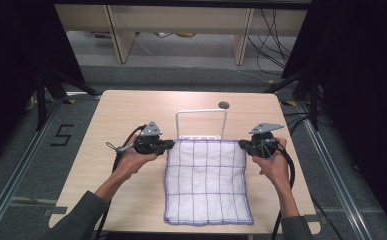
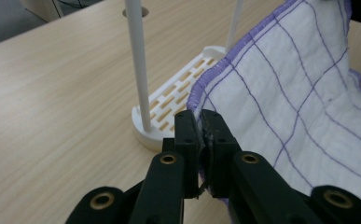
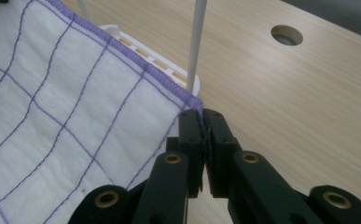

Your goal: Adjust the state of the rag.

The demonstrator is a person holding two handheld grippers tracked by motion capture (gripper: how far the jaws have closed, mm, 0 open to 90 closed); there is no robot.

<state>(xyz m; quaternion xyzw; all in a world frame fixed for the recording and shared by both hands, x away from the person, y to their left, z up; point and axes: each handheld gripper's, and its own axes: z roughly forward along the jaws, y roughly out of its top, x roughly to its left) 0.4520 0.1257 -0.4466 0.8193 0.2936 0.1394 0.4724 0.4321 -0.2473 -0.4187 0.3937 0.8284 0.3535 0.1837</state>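
Nearest the camera, the near hem of a white cloth (image 1: 207, 181) with purple grid lines and a purple border lay just inside the counter's (image 1: 131, 107) near edge, roughly midway along it. Its far edge was lifted off the wood: the left gripper (image 1: 170, 144) had its jaws closed on the far left corner, and the right gripper (image 1: 242, 144) had its jaws clamped on the far right corner, the fabric pinched thin between the pads in both gripper views. Just beyond the raised edge stood a white rack (image 1: 201, 125), a slotted base with two upright rods joined by a top bar, near the counter's middle. A round cable hole (image 1: 224, 105) sat close to the far edge. No brand or label could be read on the cloth or rack; on the floor (image 1: 16, 165) left of the counter a black mark read "5" (image 1: 62, 135). Bare wood lay open along the left and right edges and behind the rack.
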